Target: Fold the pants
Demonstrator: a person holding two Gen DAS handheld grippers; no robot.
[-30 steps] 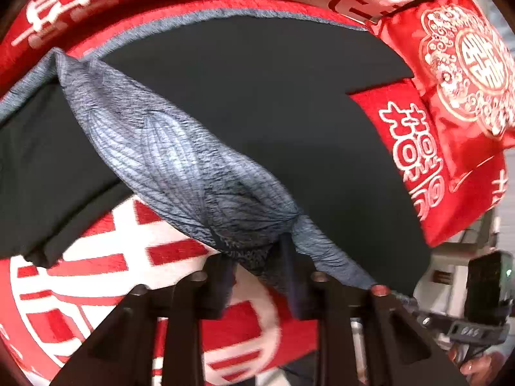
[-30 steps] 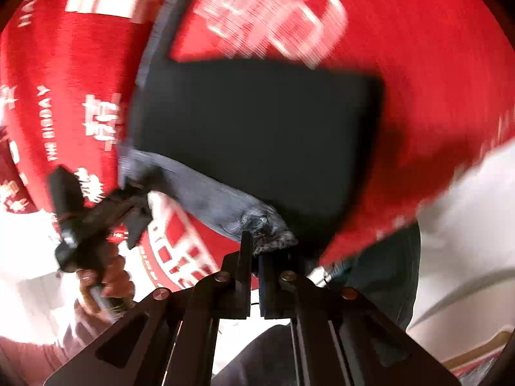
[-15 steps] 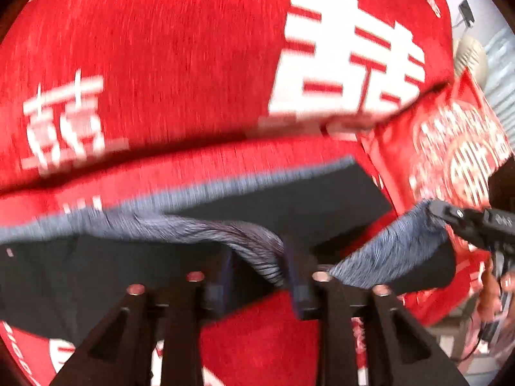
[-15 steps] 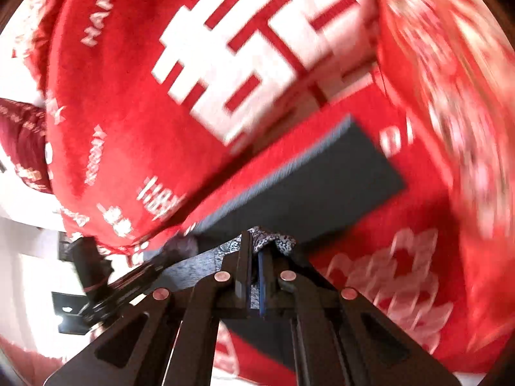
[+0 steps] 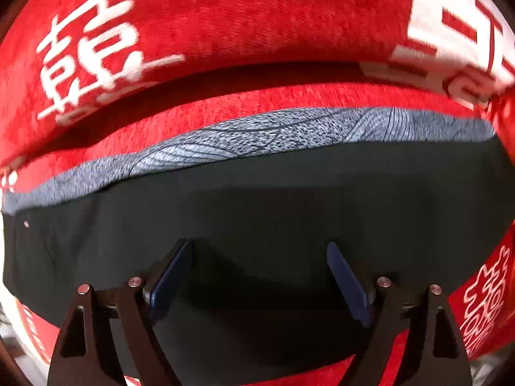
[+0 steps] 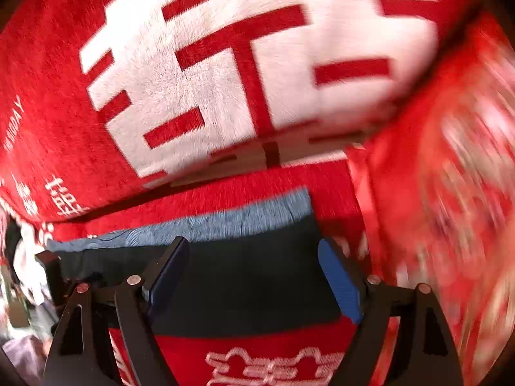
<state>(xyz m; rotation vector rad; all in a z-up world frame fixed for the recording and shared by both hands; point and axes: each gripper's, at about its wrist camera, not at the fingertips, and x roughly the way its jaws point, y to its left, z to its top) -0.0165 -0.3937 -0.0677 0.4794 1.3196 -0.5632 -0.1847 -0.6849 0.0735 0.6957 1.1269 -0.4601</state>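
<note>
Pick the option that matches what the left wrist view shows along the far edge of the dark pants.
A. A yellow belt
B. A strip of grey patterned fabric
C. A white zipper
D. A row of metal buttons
B. A band of grey patterned fabric runs along the far edge of the dark pants, between them and the red blanket; no zipper, belt or buttons show.

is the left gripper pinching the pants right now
No, the left gripper has its jaws apart and opening, nothing pinched, above the flat dark pants.
</note>
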